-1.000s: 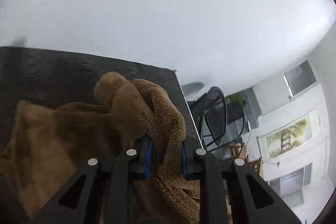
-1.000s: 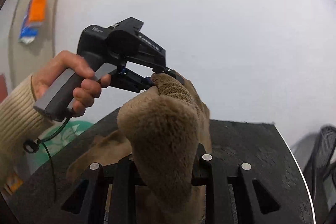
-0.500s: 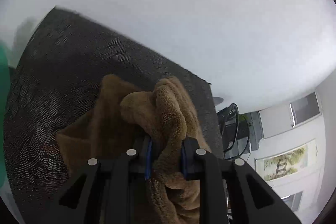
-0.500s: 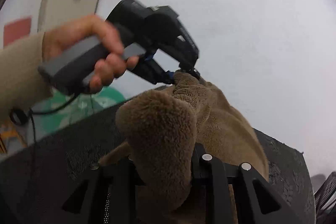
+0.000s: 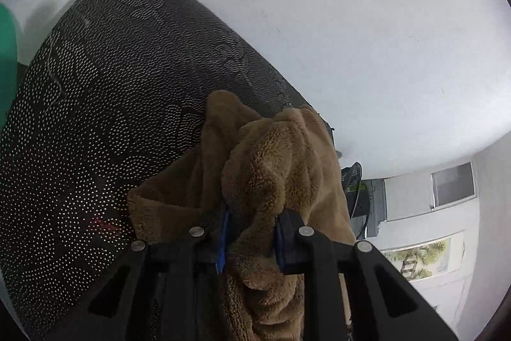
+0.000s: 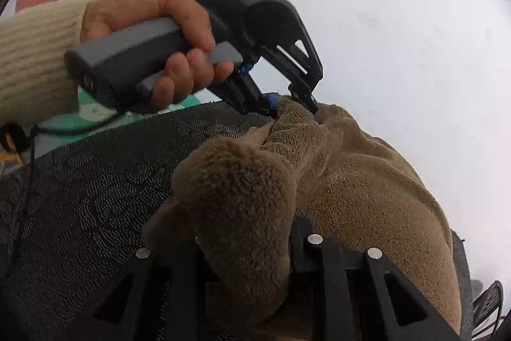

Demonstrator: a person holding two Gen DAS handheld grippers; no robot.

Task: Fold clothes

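Left wrist view: the left gripper (image 5: pixel 250 240) pinches a bunched wad of the brown fleece garment (image 5: pixel 278 168), its blue-edged pads pressed into the pile on both sides. The cloth spills forward and to the left onto the dark dotted table cover (image 5: pixel 95 117), close to that cover's far right edge. In the right wrist view the right gripper (image 6: pixel 247 248) is likewise clamped on a thick fold of the same garment, which hides most of its fingers, and the person's left hand (image 6: pixel 153 37) steers the other tool at the cloth's far corner.

The step in hand looks like carrying one edge of the garment over and laying it on the rest. To do it well, I judge both tools should hold level with each other so the carried edge lands straight, not skewed. Plush this thick bunches readily, so drawing the two grips slightly apart should take out slack. Letting go is best saved until the fabric rests flat on the cover.
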